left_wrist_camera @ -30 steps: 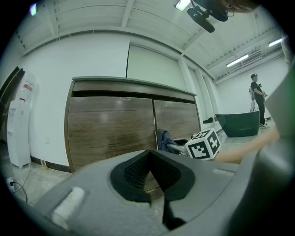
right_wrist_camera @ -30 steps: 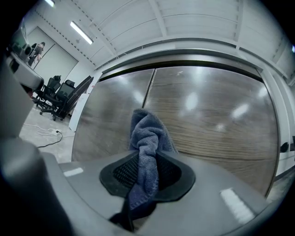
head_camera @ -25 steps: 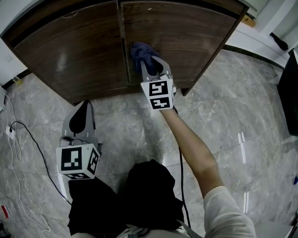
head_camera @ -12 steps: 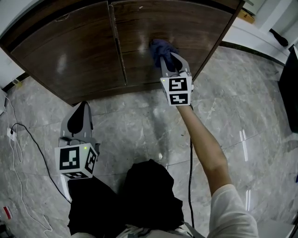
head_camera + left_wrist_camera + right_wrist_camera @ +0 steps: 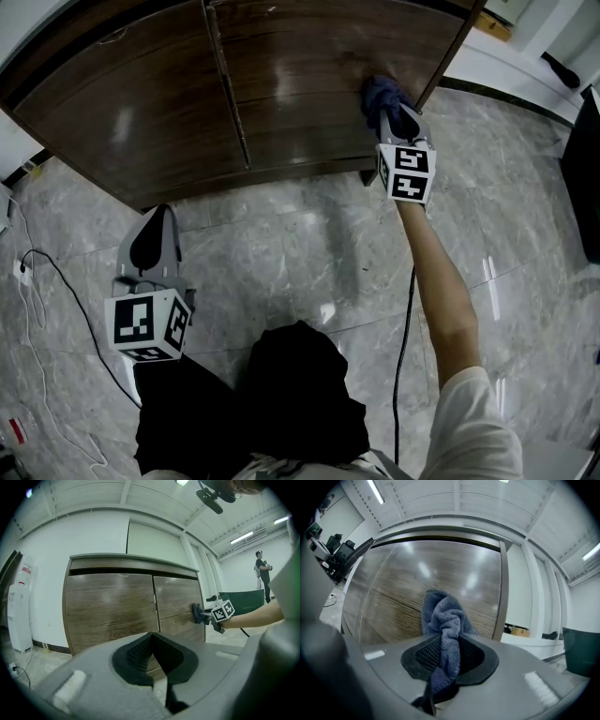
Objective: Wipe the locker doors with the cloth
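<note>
A grey marble floor [image 5: 281,253] lies wide and free before the locker [image 5: 112,103] with its 2 glossy wood-grain doors. The right gripper [image 5: 392,114] pinches the blue looped cloth [image 5: 378,92] against the right door [image 5: 300,84], near its outer edge. The left gripper [image 5: 157,223] hangs low, with its jaws pressed together on nothing. Only its view shows the whole front of the locker.

Grey marble floor [image 5: 281,253] is carrying everything, glossy, w/ lights reflecting in it. Brown wood locker [image 5: 281,94] is standing on it, back to the white wall. L of locker, black cable [image 5: 66,281] is looping across the tiles, w/ thin white cable [image 5: 34,305] trailing beside it nr the edge. White dispenser [image 5: 18,616] is standing further L by the wall. Box [image 5: 494,26] is sitting past locker's R corner.
</note>
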`<control>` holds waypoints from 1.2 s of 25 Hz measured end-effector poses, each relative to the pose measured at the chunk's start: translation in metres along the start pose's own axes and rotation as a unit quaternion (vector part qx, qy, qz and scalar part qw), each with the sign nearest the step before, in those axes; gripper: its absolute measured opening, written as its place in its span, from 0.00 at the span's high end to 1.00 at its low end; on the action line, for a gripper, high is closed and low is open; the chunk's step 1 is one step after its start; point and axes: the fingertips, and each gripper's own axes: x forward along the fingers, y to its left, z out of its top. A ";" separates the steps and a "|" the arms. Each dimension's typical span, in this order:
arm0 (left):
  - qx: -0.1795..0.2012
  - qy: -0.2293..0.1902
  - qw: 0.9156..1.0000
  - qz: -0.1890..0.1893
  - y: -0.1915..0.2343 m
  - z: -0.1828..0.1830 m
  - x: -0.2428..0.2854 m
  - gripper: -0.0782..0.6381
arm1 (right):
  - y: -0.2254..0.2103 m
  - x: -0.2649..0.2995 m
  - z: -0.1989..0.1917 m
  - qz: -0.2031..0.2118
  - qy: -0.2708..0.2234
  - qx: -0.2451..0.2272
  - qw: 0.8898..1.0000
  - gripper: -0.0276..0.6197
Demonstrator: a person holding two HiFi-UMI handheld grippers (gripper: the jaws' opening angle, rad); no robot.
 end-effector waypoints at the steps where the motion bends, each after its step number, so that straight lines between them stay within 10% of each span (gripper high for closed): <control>1: 0.001 0.000 1.000 0.000 0.000 0.000 0.000 0.89 | -0.010 0.000 -0.003 -0.008 0.002 0.001 1.000 0.83; 12: 0.003 0.006 1.000 0.001 -0.004 -0.002 0.003 0.89 | -0.035 -0.001 -0.023 -0.040 0.007 0.041 0.998 0.83; 30: -0.003 -0.004 1.000 -0.004 -0.004 0.003 0.000 0.89 | 0.105 0.005 -0.012 0.051 -0.003 0.061 0.997 0.83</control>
